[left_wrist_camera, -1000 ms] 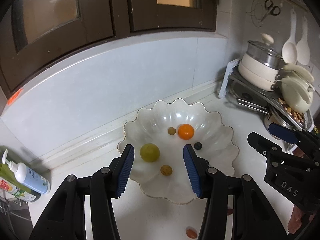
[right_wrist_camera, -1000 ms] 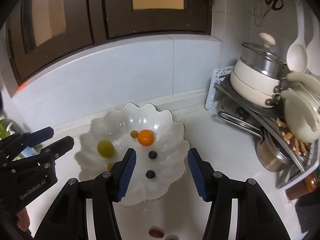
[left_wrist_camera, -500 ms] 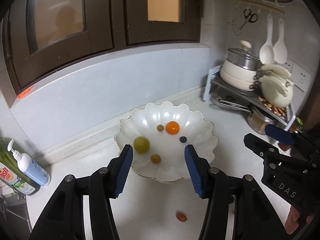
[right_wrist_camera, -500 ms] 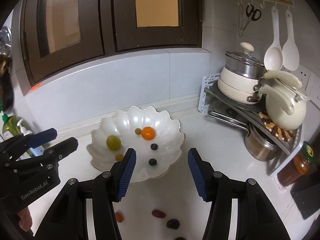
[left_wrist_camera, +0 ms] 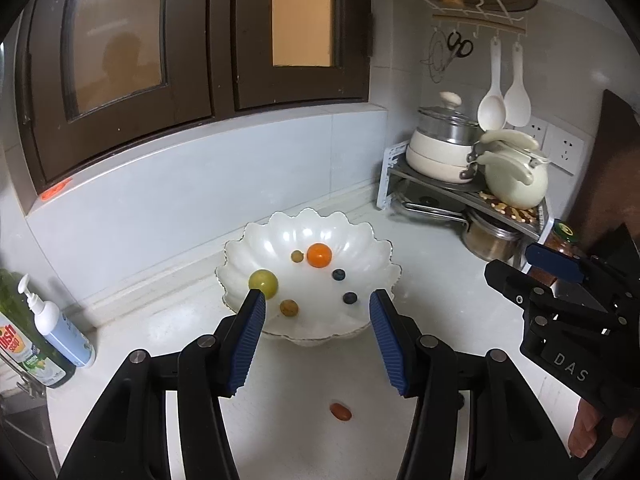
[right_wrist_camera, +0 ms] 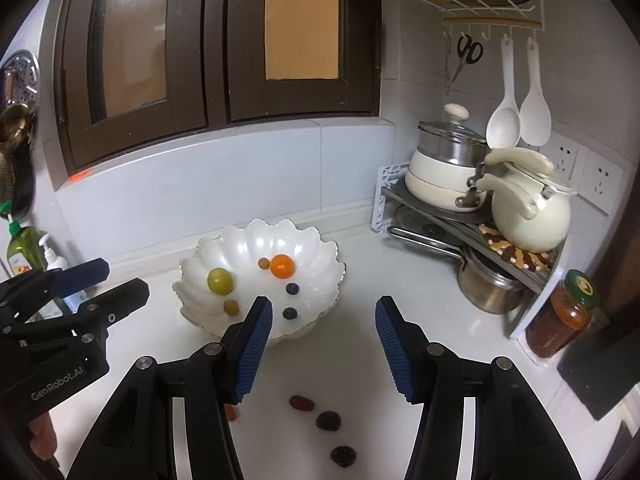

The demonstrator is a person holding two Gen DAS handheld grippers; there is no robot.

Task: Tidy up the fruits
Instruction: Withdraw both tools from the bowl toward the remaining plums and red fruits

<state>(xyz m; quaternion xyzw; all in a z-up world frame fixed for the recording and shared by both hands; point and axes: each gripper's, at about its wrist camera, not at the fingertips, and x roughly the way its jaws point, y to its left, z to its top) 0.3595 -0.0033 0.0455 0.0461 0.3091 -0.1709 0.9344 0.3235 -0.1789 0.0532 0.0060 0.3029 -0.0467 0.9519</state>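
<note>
Fruits (right_wrist_camera: 301,402) lying just below your right hand-held gripper (right_wrist_camera: 324,344) (jaws part-open, empty) look small, soft, roll-prone; pinch each gently across its middle.

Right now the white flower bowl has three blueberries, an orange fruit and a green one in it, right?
Not quite: the white flower bowl holds two blueberries, not three, as the right wrist view shows. The orange fruit and green one are there.

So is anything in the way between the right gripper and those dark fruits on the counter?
No, nothing visible blocks them. The right gripper is open and empty, and the three dark fruits lie on bare white counter just below its fingers. The white bowl sits farther back, with open counter between.
</note>
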